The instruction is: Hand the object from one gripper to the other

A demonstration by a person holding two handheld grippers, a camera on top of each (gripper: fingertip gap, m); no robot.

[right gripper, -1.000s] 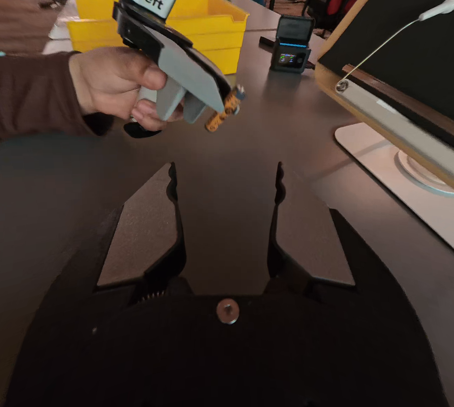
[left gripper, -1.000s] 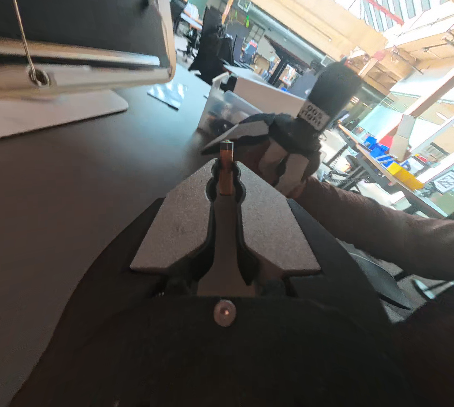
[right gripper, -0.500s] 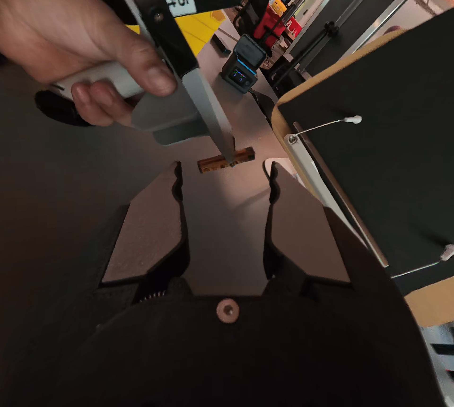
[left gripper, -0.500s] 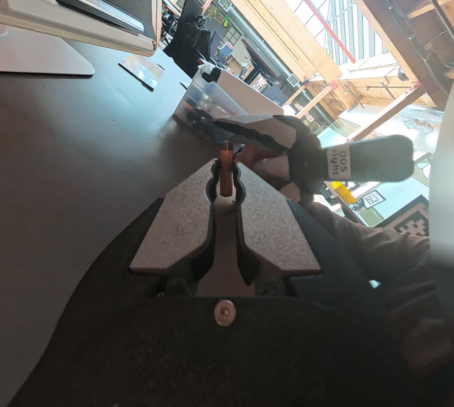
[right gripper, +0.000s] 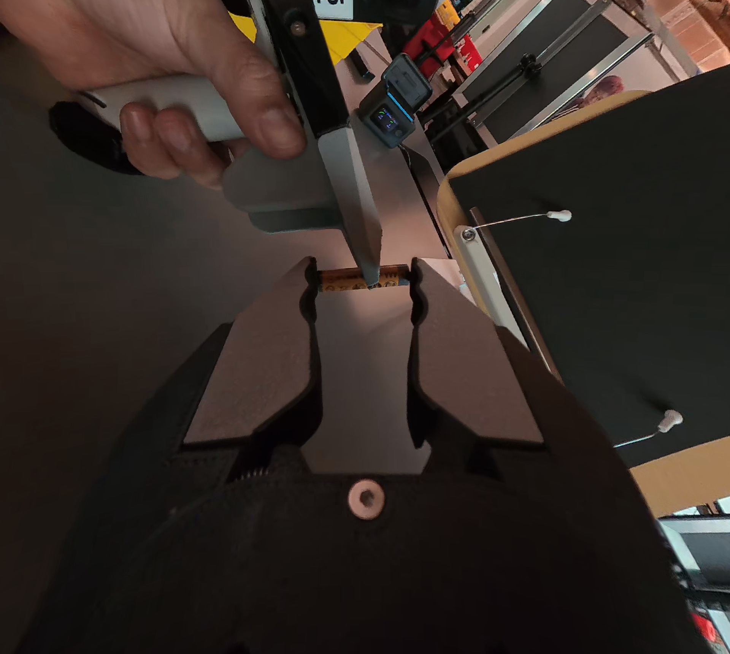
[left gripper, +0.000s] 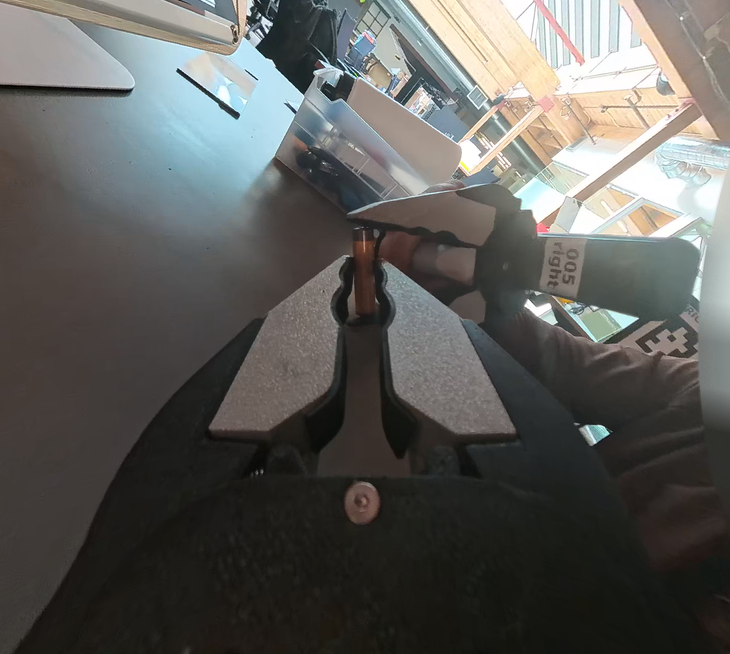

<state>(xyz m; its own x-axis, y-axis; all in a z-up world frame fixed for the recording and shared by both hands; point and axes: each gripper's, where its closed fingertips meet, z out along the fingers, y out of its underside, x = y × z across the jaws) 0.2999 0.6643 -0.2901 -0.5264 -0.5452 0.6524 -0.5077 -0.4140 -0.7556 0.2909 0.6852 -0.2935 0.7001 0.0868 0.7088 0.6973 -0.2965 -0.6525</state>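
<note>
A small copper-coloured battery is held above the dark table. My left gripper is shut on its middle, and the battery stands upright between the tips. In the right wrist view the battery lies crosswise. My right gripper has its two tips against the battery's two ends. The left gripper's grey finger comes down from above onto the battery, held by a bare hand. In the left wrist view one right-gripper finger sits on the battery's top end; the other finger is hidden.
A monitor on a white foot stands at the left, and a clear plastic bin stands behind. In the right wrist view a black board with a wooden edge is close on the right. A small black device and yellow bins are beyond. Both grippers' tips are close together, under 4 cm apart.
My right gripper has moved forward and narrowed its jaws until the tips meet the battery's ends. My left gripper has kept its hold on the battery throughout.
</note>
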